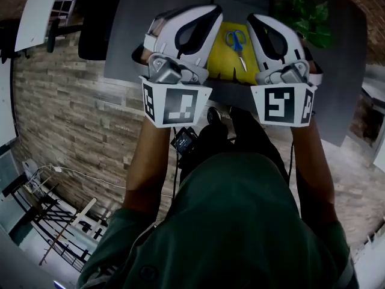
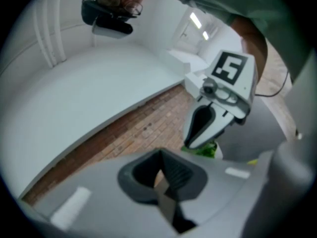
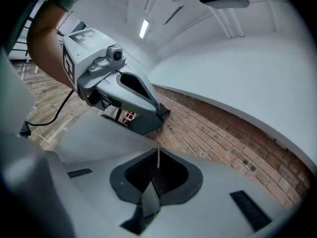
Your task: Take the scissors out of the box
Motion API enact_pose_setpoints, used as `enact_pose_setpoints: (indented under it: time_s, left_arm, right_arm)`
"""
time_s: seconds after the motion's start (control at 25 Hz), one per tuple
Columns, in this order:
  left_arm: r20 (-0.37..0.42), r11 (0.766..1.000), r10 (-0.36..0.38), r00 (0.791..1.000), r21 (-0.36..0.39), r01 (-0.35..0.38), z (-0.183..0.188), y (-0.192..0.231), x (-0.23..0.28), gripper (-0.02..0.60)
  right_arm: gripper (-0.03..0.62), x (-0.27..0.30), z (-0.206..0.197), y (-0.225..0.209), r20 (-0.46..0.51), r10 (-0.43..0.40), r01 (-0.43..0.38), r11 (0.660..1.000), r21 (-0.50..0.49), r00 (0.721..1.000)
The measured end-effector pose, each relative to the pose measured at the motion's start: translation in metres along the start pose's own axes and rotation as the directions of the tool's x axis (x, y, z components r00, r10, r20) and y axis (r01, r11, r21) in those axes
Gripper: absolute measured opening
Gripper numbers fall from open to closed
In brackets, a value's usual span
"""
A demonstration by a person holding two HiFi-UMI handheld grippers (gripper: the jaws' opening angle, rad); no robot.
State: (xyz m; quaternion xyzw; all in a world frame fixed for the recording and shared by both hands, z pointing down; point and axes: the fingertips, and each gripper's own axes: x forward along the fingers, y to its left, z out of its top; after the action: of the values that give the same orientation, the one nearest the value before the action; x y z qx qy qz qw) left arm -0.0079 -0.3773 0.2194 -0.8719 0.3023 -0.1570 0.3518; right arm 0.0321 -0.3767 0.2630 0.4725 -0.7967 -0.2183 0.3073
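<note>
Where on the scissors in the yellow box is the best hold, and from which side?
Probably the neck just below the blue handles, from straight above. The scissors lie flat in the yellow box, handles far, blades toward the person; the flat blades offer little. The right gripper, shut, is nearer.

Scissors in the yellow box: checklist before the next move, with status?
1. Target visible: scissors lie in yellow box, ok.
2. Handles reachable: blue handles at the far end, uncovered, ok.
3. Nothing in left tool: ok.
4. Nothing in right tool: ok.
5. Jaws apart for grasping: not ok, both shut.
6. A tool aimed at the scissors: not ok, neither gripper view shows them.
</note>
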Motion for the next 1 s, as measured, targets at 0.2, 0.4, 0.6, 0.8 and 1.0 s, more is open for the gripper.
enact_pose_setpoints:
  time_s: [0.2, 0.4, 0.6, 0.8, 1.0]
  left_arm:
    - [-0.042, 0.999, -0.008, 0.999, -0.045, 0.006, -0.027, -0.013, 0.007, 0.002]
    - [-0.073, 0.997, -0.015, 0.997, -0.077, 0.009, -0.050, -0.025, 0.015, 0.002]
    - [-0.109, 0.993, -0.025, 0.994, -0.116, 0.013, -0.077, -0.041, 0.019, 0.002]
    - [-0.133, 0.989, -0.042, 0.990, -0.147, 0.022, -0.096, -0.054, 0.024, 0.002]
    - [-0.150, 0.983, -0.054, 0.987, -0.182, 0.026, -0.112, -0.061, 0.024, 0.002]
  right_arm:
    - [0.008, 0.020, -0.033, 0.021, -0.065, 0.070, -0.067, 0.997, 0.046, 0.995]
    - [0.009, 0.038, -0.062, 0.043, -0.117, 0.139, -0.130, 0.988, 0.089, 0.983]
    - [0.011, 0.058, -0.097, 0.071, -0.193, 0.224, -0.197, 0.969, 0.149, 0.955]
    - [0.060, 0.072, -0.128, 0.098, -0.272, 0.317, -0.254, 0.936, 0.242, 0.908]
    - [0.077, 0.082, -0.146, 0.120, -0.343, 0.396, -0.298, 0.905, 0.305, 0.852]
